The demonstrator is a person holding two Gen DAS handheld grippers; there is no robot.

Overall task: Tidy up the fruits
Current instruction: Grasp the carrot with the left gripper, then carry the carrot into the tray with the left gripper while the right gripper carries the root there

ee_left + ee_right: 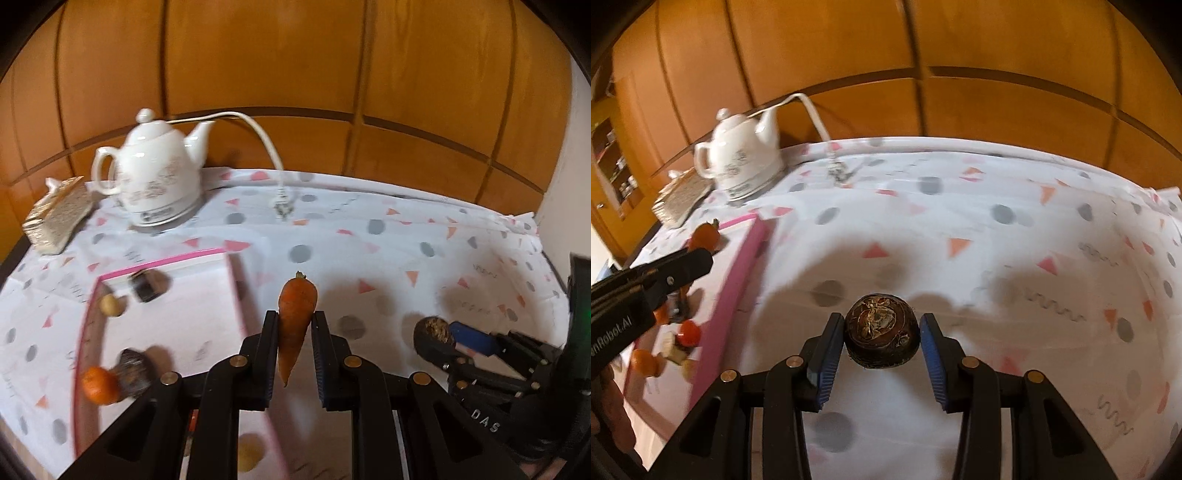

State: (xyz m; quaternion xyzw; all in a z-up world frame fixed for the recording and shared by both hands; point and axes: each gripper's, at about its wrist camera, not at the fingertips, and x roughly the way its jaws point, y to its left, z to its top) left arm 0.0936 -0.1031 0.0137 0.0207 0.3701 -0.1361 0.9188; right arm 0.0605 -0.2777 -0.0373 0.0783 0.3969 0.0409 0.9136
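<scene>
Left tool (295, 328) clamps a carrot (297, 317) by its taper, right tool (882, 341) grips a water chestnut (882, 341) beside the pink-rimmed tray (738, 273) — either could slip loose mid-carry.

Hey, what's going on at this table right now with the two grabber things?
A person is sorting produce with two handheld claws over a table with a patterned white cloth. The left claw is shut on an orange carrot, held beside a pink-edged white tray that already holds a small orange fruit and other pieces. The right claw grips a dark brown round bulb-like thing above the cloth. A white ceramic kettle stands at the back.
</scene>
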